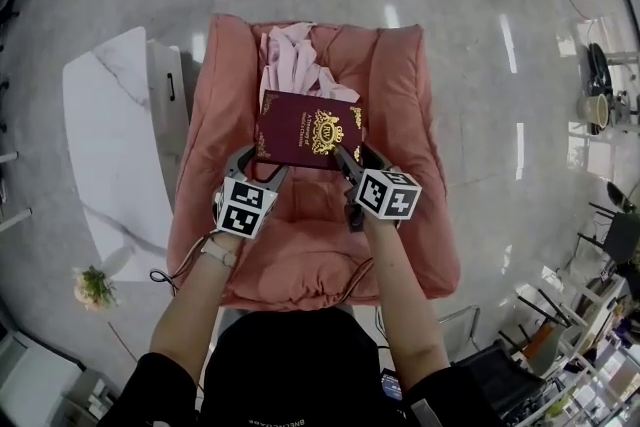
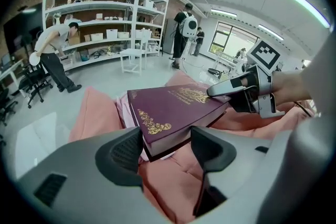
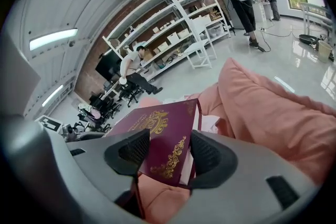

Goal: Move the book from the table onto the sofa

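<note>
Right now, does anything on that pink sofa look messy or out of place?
Only a pale pink cloth, crumpled on the sofa seat near the backrest, just beyond the book held by the left hand-held gripper and right hand-held gripper. Nothing looks spilled or damaged.

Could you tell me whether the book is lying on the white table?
No, the left tool and right tool hold the book over the pink sofa.
</note>
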### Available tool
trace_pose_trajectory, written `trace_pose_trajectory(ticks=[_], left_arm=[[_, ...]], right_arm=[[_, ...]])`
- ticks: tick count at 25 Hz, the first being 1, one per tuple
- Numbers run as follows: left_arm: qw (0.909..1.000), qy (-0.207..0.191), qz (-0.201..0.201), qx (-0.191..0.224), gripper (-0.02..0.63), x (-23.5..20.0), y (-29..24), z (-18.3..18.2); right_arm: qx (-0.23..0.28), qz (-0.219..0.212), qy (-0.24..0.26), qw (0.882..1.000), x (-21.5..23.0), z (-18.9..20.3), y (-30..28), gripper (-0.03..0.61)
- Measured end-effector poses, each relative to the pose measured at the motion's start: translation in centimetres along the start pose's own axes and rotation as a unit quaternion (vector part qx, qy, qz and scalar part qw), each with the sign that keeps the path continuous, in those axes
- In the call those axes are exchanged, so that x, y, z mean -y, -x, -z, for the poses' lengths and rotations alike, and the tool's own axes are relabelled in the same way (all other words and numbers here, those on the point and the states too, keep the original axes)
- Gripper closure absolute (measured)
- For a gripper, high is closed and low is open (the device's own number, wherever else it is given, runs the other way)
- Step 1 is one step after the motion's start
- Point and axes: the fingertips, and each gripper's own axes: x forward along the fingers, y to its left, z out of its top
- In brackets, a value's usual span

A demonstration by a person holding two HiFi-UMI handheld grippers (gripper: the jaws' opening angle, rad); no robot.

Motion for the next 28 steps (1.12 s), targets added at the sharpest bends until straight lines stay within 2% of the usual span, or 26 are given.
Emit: trace_pose_trajectory(ticks=[7,16,28], left_arm=[[0.9988,0.018,0.004,-0.045,0.327,-0.5,-4.0,3.6],[0.9952,0.018,0.009,-0.095,0.327,-1.6,-8.2,7.1],[0.9892,-0.012,0.015,-0.145,0.327,-1.6,-12.3,9.6]], right_arm=[[-0.03,0.009,-0.028,0.999,3.2,3.4,-3.5,0.316],[-0.064,0.024,-0.054,0.996,6.1,6.9,-7.6,0.316],[-0.087,0.057,-0.091,0.99,9.5,10.1,-9.7,0.316]])
